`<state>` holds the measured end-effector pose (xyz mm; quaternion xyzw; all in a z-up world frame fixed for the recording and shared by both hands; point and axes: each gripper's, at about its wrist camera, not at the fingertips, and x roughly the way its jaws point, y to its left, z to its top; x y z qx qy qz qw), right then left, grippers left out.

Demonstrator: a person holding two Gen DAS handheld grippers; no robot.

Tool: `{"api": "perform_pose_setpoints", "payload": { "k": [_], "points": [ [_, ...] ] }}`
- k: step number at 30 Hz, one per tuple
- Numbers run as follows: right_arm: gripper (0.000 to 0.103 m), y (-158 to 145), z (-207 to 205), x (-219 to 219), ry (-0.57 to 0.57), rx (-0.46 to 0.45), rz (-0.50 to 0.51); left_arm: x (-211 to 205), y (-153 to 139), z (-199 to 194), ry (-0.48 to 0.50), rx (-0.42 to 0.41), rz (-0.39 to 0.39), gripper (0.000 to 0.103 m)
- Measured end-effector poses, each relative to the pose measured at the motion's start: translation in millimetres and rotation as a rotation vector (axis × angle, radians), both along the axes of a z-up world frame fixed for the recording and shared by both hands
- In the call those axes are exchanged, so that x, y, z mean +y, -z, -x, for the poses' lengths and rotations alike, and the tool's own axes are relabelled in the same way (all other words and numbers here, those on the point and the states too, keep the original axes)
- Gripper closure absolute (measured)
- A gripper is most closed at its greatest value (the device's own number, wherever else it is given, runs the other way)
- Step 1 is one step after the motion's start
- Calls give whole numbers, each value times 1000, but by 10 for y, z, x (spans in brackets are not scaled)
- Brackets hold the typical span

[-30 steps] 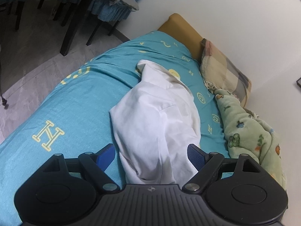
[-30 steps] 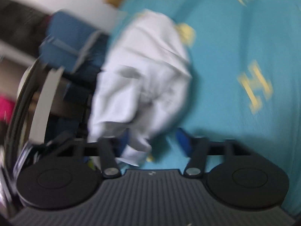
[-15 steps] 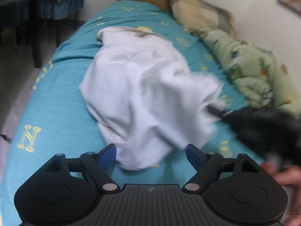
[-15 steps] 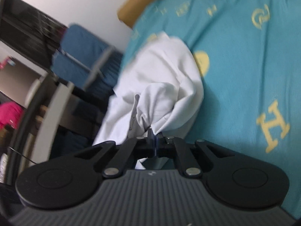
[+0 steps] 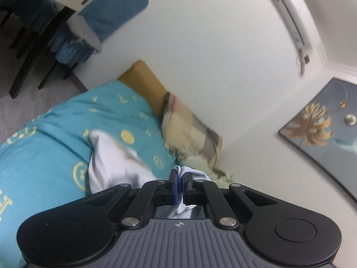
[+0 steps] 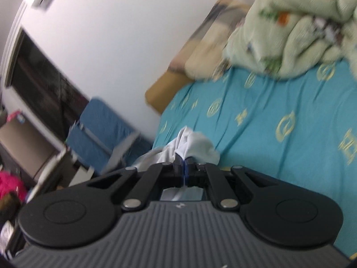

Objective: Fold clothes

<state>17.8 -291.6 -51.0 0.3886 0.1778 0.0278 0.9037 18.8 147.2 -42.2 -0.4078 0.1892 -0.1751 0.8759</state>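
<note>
The teal bedsheet (image 6: pixel 256 120) carries the only lettering here: a yellow pattern of block capital "H" figures and round monogram emblems. One "H" (image 6: pixel 349 147) sits at the sheet's right edge in the right wrist view, and part of another (image 5: pixel 4 201) shows at the sheet's left edge in the left wrist view. The round emblems are too blurred to read.
</note>
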Motion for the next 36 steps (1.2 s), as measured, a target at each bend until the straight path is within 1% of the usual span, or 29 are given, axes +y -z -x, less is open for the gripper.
{"api": "perform_pose_setpoints", "payload": {
  "k": [1, 4, 5, 8, 11, 12, 14, 15, 16, 17, 18, 19, 20, 21, 22, 24, 26, 27, 29, 30, 31, 32, 34, 35, 36],
  "points": [
    [99, 19, -5, -57, 20, 16, 4, 25, -3, -31, -10, 5, 1, 99],
    [99, 110, -37, -207, 74, 76, 17, 71, 67, -193, -52, 74, -19, 99],
    [99, 190, -83, -227, 85, 114, 16, 64, 107, -289, -63, 106, -60, 99],
    [98, 467, -226, -259, 116, 250, 1, 44, 317, -580, -77, 233, -182, 99],
    [96, 736, -299, -281, 166, 401, -31, 41, 637, -736, -76, 410, -244, 98],
    [95, 754, -277, -270, 175, 420, -23, 66, 723, -751, -77, 455, -250, 97],
    [88, 749, -207, -238, 188, 441, 3, 117, 819, -684, -73, 509, -229, 95],
    [83, 747, -171, -223, 195, 451, 15, 136, 811, -645, -73, 521, -223, 89],
    [71, 692, -139, -170, 202, 435, 56, 152, 799, -605, -73, 529, -218, 88],
    [54, 624, -108, -107, 208, 411, 103, 153, 750, -561, -71, 509, -224, 83],
    [45, 555, -76, -44, 214, 388, 151, 129, 681, -519, -72, 480, -245, 69],
    [31, 485, -47, 27, 227, 360, 209, 104, 612, -477, -73, 451, -265, 59],
    [26, 415, -18, 100, 241, 331, 270, 75, 541, -434, -74, 422, -286, 44],
    [25, 346, 11, 173, 255, 302, 330, 14, 461, -383, -67, 384, -308, 36],
    [25, 292, 16, 227, 234, 276, 359, -67, 404, -363, -45, 343, -337, 34],
    [25, 204, 12, 349, 155, 228, 392, -234, 291, -326, 1, 263, -395, 23],
    [26, 179, -7, 564, 7, 189, 428, -446, 251, -359, 56, 211, -451, 20],
    [26, 188, -20, 688, -79, 172, 447, -549, 249, -392, 86, 191, -477, 19],
    [29, 282, -87, 915, -246, 184, 442, -760, 281, -472, 150, 169, -525, 18],
    [29, 334, -122, 1026, -329, 193, 435, -851, 334, -530, 176, 172, -553, 18],
    [32, 399, -163, 1132, -386, 209, 452, -927, 401, -579, 186, 187, -595, 18],
    [33, 467, -206, 1236, -437, 226, 476, -1001, 472, -629, 194, 204, -639, 21],
    [34, 609, -285, 1444, -480, 277, 599, -1090, 661, -732, 175, 271, -751, 38],
    [45, 686, -304, 1502, -487, 311, 650, -1079, 736, -773, 170, 305, -775, 49],
    [54, 761, -322, 1550, -492, 346, 694, -1012, 821, -818, 177, 334, -760, 63]
  ]
}}
